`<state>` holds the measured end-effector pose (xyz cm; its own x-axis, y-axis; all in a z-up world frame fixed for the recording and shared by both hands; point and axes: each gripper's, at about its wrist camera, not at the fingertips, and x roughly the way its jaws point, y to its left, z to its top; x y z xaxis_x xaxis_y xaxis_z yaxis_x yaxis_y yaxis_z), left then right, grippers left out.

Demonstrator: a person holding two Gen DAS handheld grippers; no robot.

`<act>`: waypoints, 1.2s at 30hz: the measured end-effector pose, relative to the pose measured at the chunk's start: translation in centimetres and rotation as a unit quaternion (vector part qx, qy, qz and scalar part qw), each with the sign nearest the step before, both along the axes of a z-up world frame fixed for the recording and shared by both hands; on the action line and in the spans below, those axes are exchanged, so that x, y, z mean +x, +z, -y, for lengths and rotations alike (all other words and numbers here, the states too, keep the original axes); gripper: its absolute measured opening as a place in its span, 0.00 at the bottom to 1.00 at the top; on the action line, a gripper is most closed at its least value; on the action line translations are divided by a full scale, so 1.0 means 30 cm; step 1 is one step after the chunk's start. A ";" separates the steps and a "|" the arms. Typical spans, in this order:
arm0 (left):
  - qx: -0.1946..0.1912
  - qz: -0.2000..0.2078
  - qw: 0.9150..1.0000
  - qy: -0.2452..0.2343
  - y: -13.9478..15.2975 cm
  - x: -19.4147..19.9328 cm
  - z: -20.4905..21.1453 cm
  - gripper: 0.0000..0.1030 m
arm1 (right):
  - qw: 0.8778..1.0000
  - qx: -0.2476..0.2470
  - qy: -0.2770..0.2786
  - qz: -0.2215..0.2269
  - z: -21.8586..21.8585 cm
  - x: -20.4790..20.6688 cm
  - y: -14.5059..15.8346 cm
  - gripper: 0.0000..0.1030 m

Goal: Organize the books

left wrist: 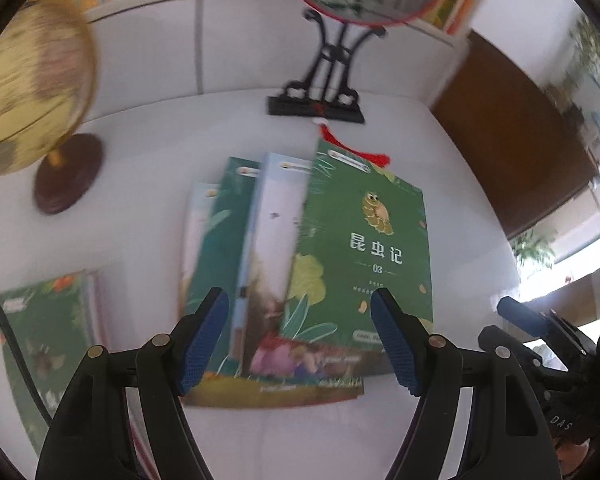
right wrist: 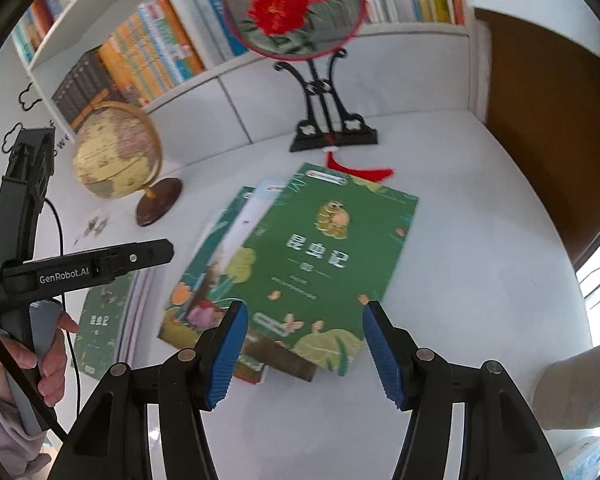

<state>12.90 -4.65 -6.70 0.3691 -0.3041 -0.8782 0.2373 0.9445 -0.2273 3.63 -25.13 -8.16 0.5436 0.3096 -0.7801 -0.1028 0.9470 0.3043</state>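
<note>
Several thin picture books lie fanned in a loose overlapping pile on the white table (left wrist: pixel 440 160). On top is a green book with a caterpillar on its cover (left wrist: pixel 364 248) (right wrist: pixel 324 264). A light blue book (left wrist: pixel 276 208) and further green ones stick out to its left. A second small stack with a green cover (left wrist: pixel 48 344) (right wrist: pixel 108 324) lies apart on the left. My left gripper (left wrist: pixel 300 340) hovers open over the near edge of the fanned pile, with nothing between its blue pads. My right gripper (right wrist: pixel 304 344) hangs open over the green book's near edge, also holding nothing.
An antique globe on a brown foot (right wrist: pixel 116 152) stands at the back left. A round embroidered fan on a black stand (right wrist: pixel 324 120) with a red tassel stands behind the books. Full bookshelves (right wrist: pixel 148 52) line the back wall. A hand (right wrist: pixel 40 356) holds the left gripper's body (right wrist: pixel 80 268).
</note>
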 end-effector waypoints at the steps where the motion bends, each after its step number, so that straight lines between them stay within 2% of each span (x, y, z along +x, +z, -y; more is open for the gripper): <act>1: 0.000 -0.004 1.000 -0.008 -0.013 0.014 0.016 0.70 | 1.000 0.006 -0.002 -0.005 0.010 0.008 -0.017 0.56; 6: -0.010 -0.034 0.999 -0.029 -0.101 0.092 0.079 0.70 | 0.995 0.097 -0.012 -0.029 0.057 0.048 -0.137 0.56; 9: -0.024 -0.055 0.997 -0.042 -0.150 0.124 0.105 0.70 | 0.991 0.123 -0.039 -0.045 0.068 0.073 -0.215 0.56; 14: -0.041 -0.081 0.994 -0.058 -0.211 0.147 0.133 0.72 | 0.989 0.124 -0.059 -0.048 0.063 0.100 -0.276 0.56; 17: -0.058 -0.074 0.994 -0.063 -0.214 0.140 0.135 0.79 | 0.991 0.107 -0.069 -0.043 0.061 0.114 -0.295 0.56; 21: -0.051 -0.071 0.994 -0.064 -0.213 0.129 0.145 0.79 | 0.993 0.078 -0.080 -0.040 0.050 0.131 -0.320 0.57; 24: -0.043 -0.075 0.994 -0.070 -0.209 0.111 0.152 0.80 | 0.991 0.093 -0.080 -0.048 0.053 0.138 -0.337 0.63; 29: -0.042 -0.080 0.993 -0.076 -0.201 0.062 0.150 0.80 | 0.987 0.124 -0.079 -0.066 0.087 0.123 -0.344 0.64; 36: -0.035 -0.076 0.995 -0.060 -0.175 -0.080 0.103 0.80 | 0.981 0.151 -0.069 -0.099 0.093 0.080 -0.346 0.64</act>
<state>10.51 -7.73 -11.93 0.1919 -0.4011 -0.8957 0.3051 0.8918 -0.3340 6.02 -27.93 -18.53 0.4439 0.4772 -0.7584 0.1088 0.8114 0.5742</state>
